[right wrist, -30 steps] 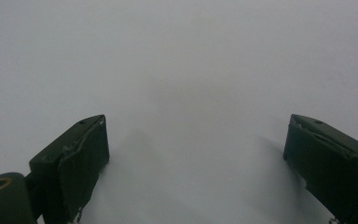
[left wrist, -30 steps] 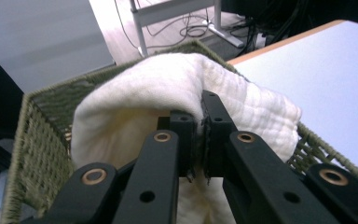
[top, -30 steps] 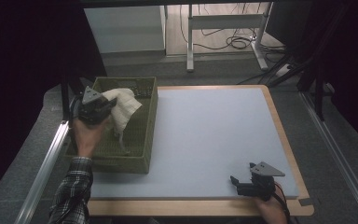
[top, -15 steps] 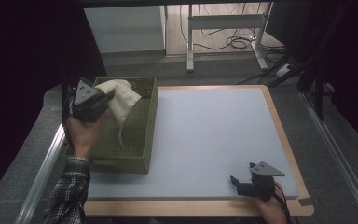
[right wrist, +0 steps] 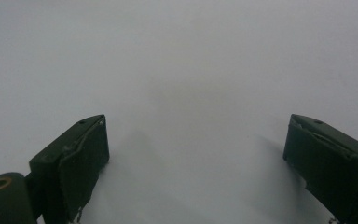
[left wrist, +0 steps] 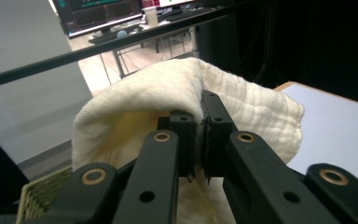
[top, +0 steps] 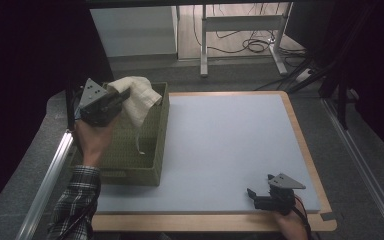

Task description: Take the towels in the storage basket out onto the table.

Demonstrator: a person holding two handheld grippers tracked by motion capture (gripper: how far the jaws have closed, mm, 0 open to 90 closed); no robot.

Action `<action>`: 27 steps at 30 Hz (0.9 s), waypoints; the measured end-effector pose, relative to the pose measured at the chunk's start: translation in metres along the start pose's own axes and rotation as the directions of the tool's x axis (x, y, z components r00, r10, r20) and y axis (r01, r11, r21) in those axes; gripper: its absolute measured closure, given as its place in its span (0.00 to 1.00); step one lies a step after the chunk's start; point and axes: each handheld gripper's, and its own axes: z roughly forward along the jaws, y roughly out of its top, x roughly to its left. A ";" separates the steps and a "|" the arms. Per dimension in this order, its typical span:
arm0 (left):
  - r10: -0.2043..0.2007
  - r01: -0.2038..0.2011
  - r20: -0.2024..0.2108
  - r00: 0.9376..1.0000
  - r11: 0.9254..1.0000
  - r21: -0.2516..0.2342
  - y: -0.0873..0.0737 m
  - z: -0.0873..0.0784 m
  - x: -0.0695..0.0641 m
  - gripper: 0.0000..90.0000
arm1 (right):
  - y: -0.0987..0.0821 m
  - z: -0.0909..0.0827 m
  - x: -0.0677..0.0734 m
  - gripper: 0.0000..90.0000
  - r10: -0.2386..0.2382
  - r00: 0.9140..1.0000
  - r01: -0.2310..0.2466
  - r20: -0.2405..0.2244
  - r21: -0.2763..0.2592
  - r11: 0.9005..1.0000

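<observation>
Pinching a cream muslin cloth [top: 136, 98] between closed jaws, the left gripper [top: 121, 98] holds it above the far end of the woven basket [top: 157, 145] at the blue mat's [top: 230, 145] left edge; the right gripper [top: 260, 192] rests open and empty near the mat's front right corner.

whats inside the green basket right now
The lower end of the cream cloth hangs into the woven basket, its top pinched in the left gripper. The floor that shows looks bare; the hand and cloth hide the rest.
</observation>
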 end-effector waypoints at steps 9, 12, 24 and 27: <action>0.023 -0.021 0.048 0.999 0.999 -0.040 0.024 0.003 -0.019 0.95 | 0.000 0.000 0.000 0.08 0.002 1.000 -0.002 -0.001 0.002 1.000; 0.030 -0.027 0.064 0.997 0.999 -0.046 0.028 0.006 -0.025 0.95 | 0.000 0.000 0.000 0.08 0.003 1.000 -0.003 -0.001 0.002 1.000; 0.057 -0.050 0.148 0.987 0.997 -0.051 0.034 0.031 -0.057 0.95 | 0.000 0.000 0.000 0.08 0.004 1.000 -0.004 -0.002 0.002 1.000; 0.062 -0.054 0.165 0.984 0.997 -0.051 0.034 0.037 -0.066 0.95 | 0.000 0.000 0.000 0.08 0.005 1.000 -0.005 -0.002 0.002 1.000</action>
